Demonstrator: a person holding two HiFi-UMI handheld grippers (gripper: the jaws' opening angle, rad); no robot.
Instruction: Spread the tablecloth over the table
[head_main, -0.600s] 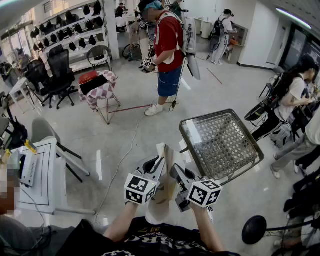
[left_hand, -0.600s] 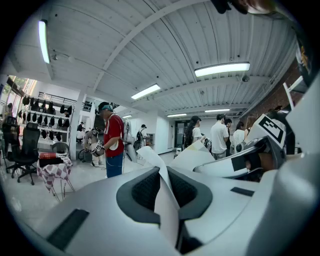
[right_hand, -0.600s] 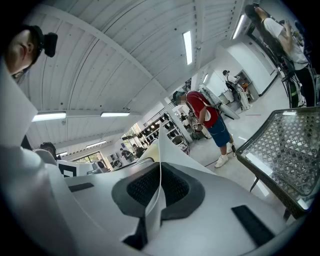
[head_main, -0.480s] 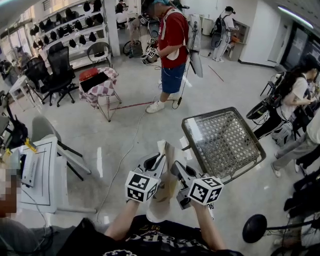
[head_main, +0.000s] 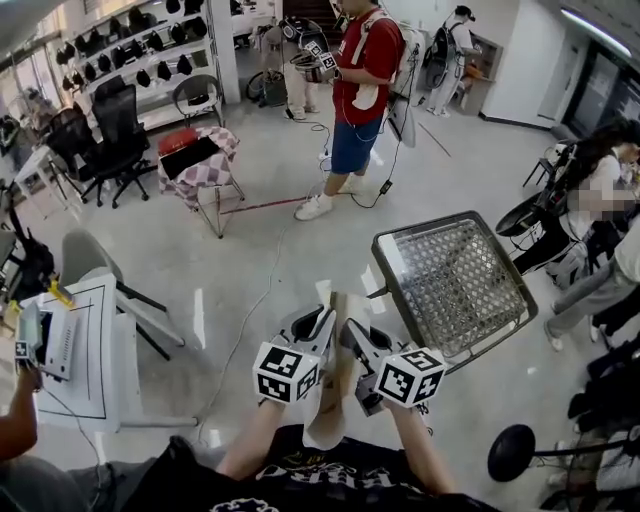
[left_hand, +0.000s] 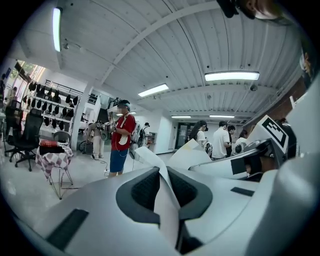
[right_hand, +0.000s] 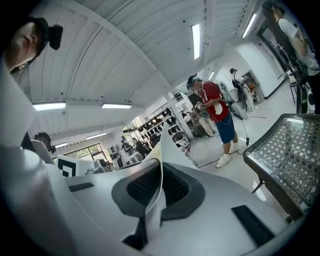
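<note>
Both sets of jaws were closed on the tablecloth (head_main: 326, 425); the left gripper (left_hand: 162, 186) and the right gripper (right_hand: 158, 189) each pinched only a thin pale edge of it, and the two sat almost side by side; the rest of the cloth hung folded below them, over nothing yet; the mesh-topped table (head_main: 452, 290) stood bare just beyond, to the right. I judged both bites shallow; drawing the grippers apart to open the folds could tug an edge free, and a low swing could snag the cloth on the table's near corner. Only the gripper views showed cloth inside the jaws; only the head view showed its hanging bulk; the left gripper view missed the table, showing a person in a red shirt (left_hand: 123, 135) far off.
</note>
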